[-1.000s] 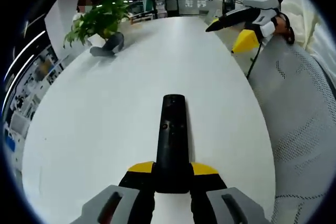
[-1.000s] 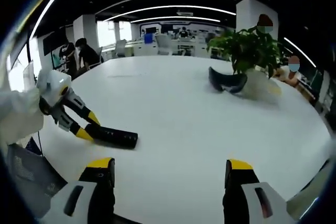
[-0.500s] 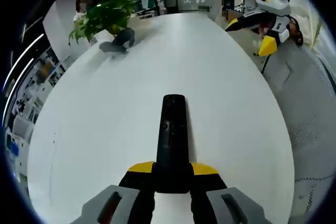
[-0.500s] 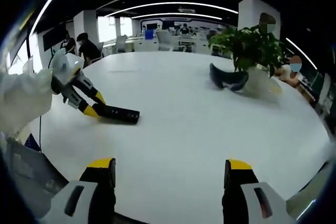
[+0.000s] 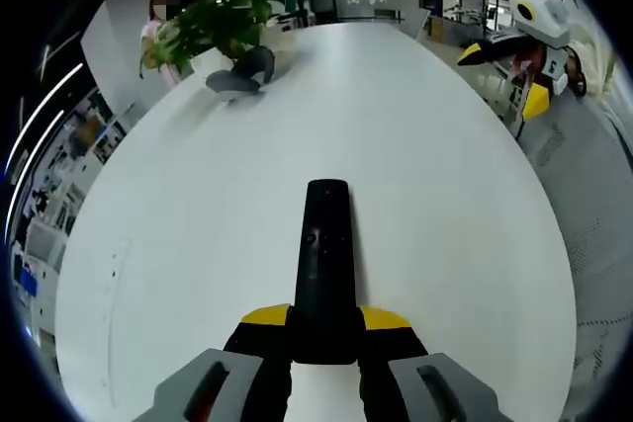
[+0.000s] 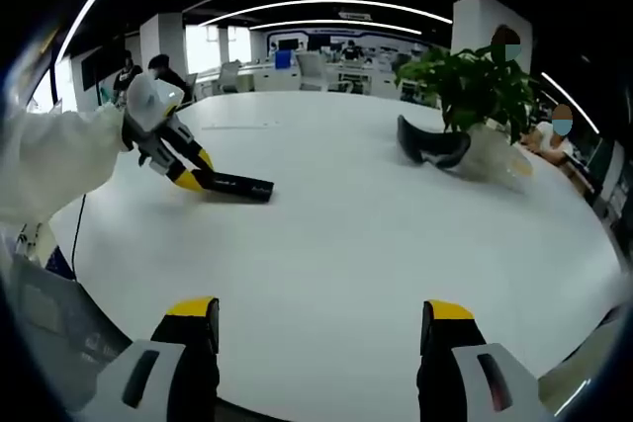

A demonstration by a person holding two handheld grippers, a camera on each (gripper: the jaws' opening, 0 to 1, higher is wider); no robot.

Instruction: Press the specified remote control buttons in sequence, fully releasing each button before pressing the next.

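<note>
Since a second ago our right claw (image 6: 315,343) has drawn away, jaws apart and empty. Our left claw (image 5: 324,328) stays clamped on the remote (image 5: 323,259), steadying it above the worktop (image 5: 198,234) for pressing.

The left tool (image 5: 324,328) is held low and level, its two jaws closed tight. The right tool (image 6: 315,318) is held up, its jaws spread wide apart.
</note>
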